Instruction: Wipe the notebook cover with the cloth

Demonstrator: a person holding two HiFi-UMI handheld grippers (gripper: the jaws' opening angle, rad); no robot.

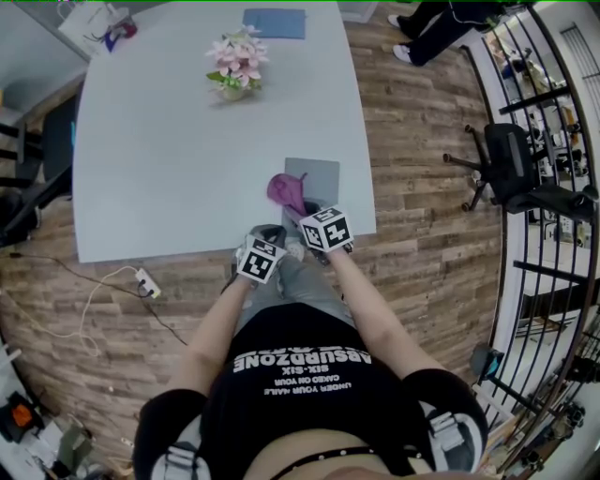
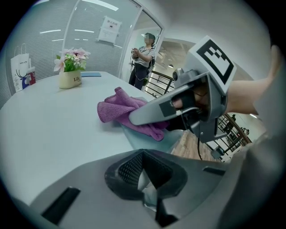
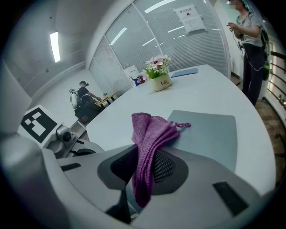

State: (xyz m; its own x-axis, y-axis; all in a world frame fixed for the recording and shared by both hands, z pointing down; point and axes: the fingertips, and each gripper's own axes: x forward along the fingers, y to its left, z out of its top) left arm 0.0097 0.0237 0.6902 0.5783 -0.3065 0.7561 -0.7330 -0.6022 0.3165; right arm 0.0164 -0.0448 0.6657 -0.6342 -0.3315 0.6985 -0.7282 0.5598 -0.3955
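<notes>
A grey notebook (image 1: 319,176) lies flat near the front right corner of the white table (image 1: 169,159). A purple cloth (image 1: 285,190) hangs bunched over the notebook's near left edge, with my right gripper (image 1: 307,210) shut on it. In the right gripper view the cloth (image 3: 149,138) runs down between the jaws and the notebook (image 3: 208,133) lies just beyond. My left gripper (image 1: 266,234) sits at the table's front edge, left of the right one, jaws shut on nothing. From the left gripper (image 2: 145,180) view the cloth (image 2: 120,109) and the notebook's corner (image 2: 143,139) show under the right gripper.
A flower pot (image 1: 236,67) stands mid-table at the back, a blue folder (image 1: 275,22) at the far edge, a paper bag (image 1: 94,21) at the far left corner. An office chair (image 1: 514,171) and railing are to the right. A person (image 3: 248,31) stands beyond the table.
</notes>
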